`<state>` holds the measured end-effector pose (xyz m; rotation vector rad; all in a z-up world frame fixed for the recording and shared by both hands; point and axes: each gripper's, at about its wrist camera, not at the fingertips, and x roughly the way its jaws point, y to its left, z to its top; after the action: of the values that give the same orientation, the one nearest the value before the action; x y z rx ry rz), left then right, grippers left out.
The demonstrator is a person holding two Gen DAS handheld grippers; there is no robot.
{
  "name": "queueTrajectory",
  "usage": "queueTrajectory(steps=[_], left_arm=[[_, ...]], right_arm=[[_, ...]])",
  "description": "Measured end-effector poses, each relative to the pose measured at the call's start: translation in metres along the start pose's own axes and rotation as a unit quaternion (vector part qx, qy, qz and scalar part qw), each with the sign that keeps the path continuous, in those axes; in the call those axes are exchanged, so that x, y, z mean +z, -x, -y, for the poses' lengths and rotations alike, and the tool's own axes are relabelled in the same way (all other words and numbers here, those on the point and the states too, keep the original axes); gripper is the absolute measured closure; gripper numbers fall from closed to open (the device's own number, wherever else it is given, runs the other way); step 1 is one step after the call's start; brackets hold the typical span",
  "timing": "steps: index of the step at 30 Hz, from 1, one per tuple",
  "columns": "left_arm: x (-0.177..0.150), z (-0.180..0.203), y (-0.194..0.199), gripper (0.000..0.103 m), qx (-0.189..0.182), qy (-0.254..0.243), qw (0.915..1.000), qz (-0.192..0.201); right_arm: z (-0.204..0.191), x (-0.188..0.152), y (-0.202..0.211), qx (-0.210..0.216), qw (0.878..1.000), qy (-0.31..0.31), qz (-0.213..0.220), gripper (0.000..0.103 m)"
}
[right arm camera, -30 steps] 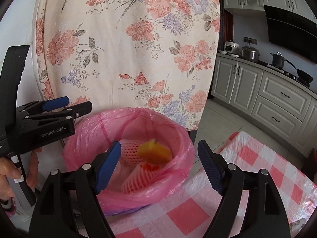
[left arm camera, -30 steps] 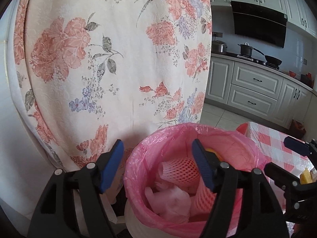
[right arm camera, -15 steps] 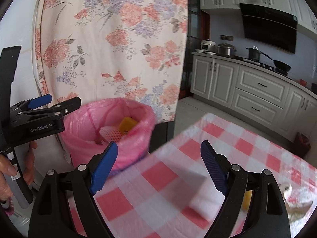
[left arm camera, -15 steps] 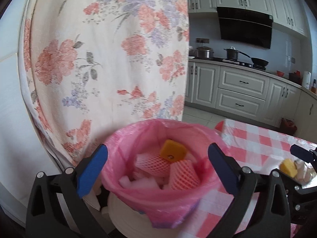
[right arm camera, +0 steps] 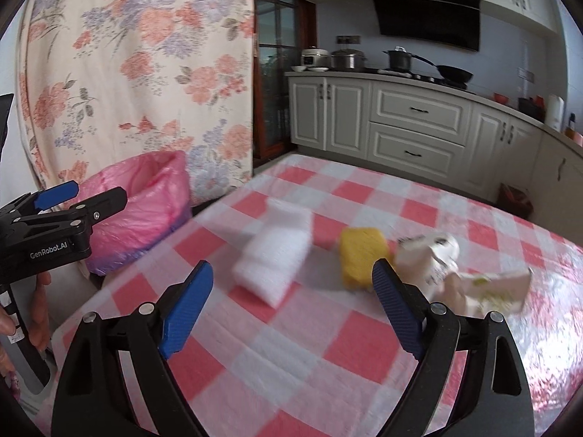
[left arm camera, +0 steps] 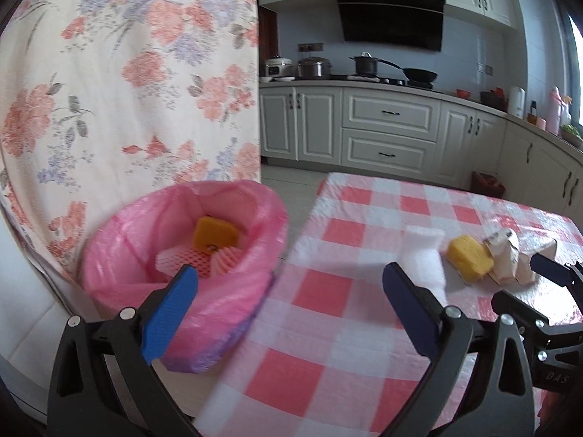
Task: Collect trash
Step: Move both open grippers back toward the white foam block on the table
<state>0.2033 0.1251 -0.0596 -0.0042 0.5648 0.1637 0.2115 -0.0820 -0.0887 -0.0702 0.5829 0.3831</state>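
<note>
Now both grippers, left [left arm camera: 288, 309] and right [right arm camera: 289, 306], have fingers spread wide, holding nothing; foam [right arm camera: 273, 255] and sponge [right arm camera: 362, 255] lie at 12 o'clock on the tabletop [right arm camera: 328, 364].

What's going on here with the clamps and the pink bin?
Someone is clearing trash off a checked table with a hand-held gripper in each hand. Both the left gripper and the right gripper are open and empty. The pink-lined bin beside the table holds a yellow sponge and foam netting. On the table lie white foam, another sponge and crumpled cartons.
</note>
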Motion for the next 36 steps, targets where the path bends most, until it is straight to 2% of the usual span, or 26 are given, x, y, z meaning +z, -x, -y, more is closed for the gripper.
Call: queueTrajectory(steps=[9, 17, 28, 36], left_arm=[[-0.012, 0.05, -0.022, 0.005, -0.033, -0.028, 0.9986, -0.029], [-0.018, 0.072, -0.043, 0.005, -0.048, -0.035, 0.997, -0.05], [-0.018, 0.102, -0.079, 0.005, -0.071, -0.051, 0.9925, -0.086], [-0.012, 0.123, -0.102, 0.005, -0.074, -0.065, 0.9906, -0.095]], right_arm=[[0.057, -0.028, 0.014, -0.059, 0.997, -0.047, -0.013, 0.019], [0.101, -0.039, 0.017, -0.105, 0.991, -0.085, -0.018, 0.018], [0.145, -0.045, 0.009, -0.137, 0.98, -0.139, -0.029, 0.018], [0.172, -0.042, -0.002, -0.161, 0.971, -0.171, -0.039, 0.018]])
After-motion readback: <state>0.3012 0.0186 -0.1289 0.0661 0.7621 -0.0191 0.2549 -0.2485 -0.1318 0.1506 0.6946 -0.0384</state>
